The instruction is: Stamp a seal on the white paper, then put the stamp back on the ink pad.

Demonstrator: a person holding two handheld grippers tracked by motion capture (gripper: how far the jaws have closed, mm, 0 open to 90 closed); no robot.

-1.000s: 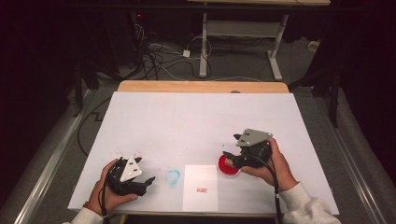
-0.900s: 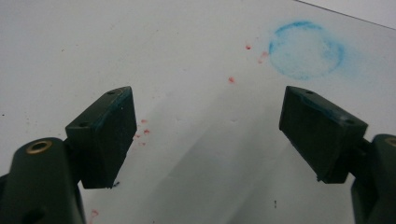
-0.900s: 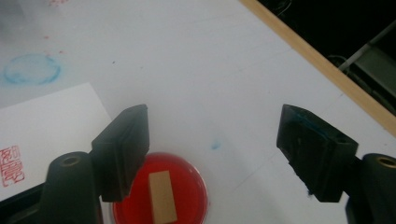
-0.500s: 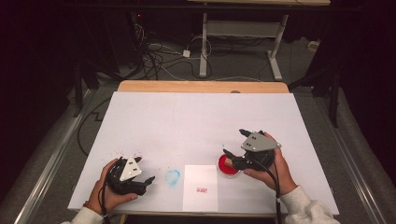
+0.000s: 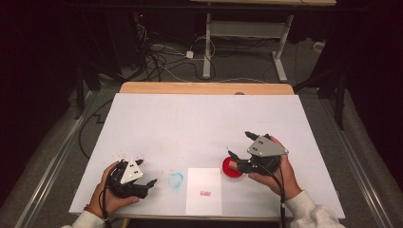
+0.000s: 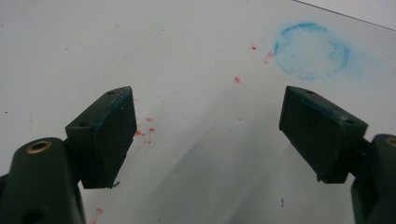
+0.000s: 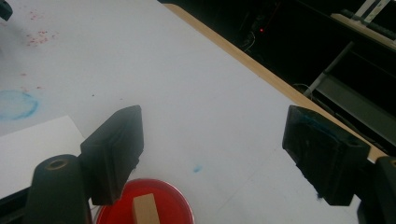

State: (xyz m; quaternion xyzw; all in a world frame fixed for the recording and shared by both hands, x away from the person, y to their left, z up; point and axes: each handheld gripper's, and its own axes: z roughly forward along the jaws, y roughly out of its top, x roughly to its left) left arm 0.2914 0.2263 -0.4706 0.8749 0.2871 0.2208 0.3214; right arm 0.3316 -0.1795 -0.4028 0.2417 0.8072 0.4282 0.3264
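Near the table's front edge: red dish (image 5: 232, 169) with wooden block (image 7: 144, 209), just below my released right gripper (image 5: 236, 160); white paper (image 5: 204, 190) beside; left gripper (image 5: 148, 184) released.

The right gripper (image 7: 212, 154) is hanging over the white table (image 7: 187, 93) with its jaws spread wide and nothing between them. A red ink pad (image 7: 168, 203) carrying a wooden stamp (image 7: 144, 209) is sitting just below the left jaw, while a white paper sheet (image 7: 32, 144) and a blue ink ring (image 7: 16, 105) are lying farther left.

A lab: white-covered table (image 5: 204, 118); tangled floor cables (image 5: 161, 59); dark surroundings
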